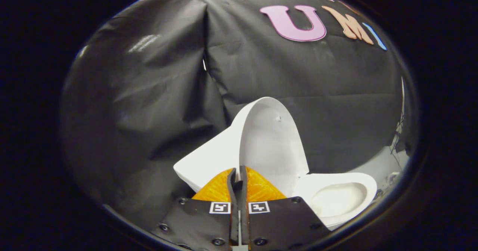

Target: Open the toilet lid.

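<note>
Jaws (239, 176) closed tight, tips pressed together with barely a slit between, holding nothing. Two small square markers on the plates just behind the tips.

Just beyond the tips, toilet lid (270, 139) raised upright, white inner face turned toward the right and slightly toward the camera, top edge rounded, a small dark speck near the upper part of that face. Lid apart from the jaws, not touched by them as far as can be told; the lower edge hidden behind the tips.

Left of the lid and behind it, white tank (209, 159), a slanted block, lower corner hidden by the near finger.

Right of the lid, toilet bowl (336, 197) uncovered, white rim running around an oval hollow. Inside the bowl: smooth white basin, slightly shadowed at the centre; whether any water lies in it, cannot tell. No loose object visible inside. Near edge of the rim cut off by the right finger's plate.

Behind everything, black cloth wall (149, 94), creased, with a vertical fold where two panels meet to the left of the lid, and a faint sheen high on the left panel. Far right, beyond the bowl, a pale strip of floor (377, 165) and a few thin dark cables (397, 139) hanging beside the cloth edge, too small to make out further.
</note>
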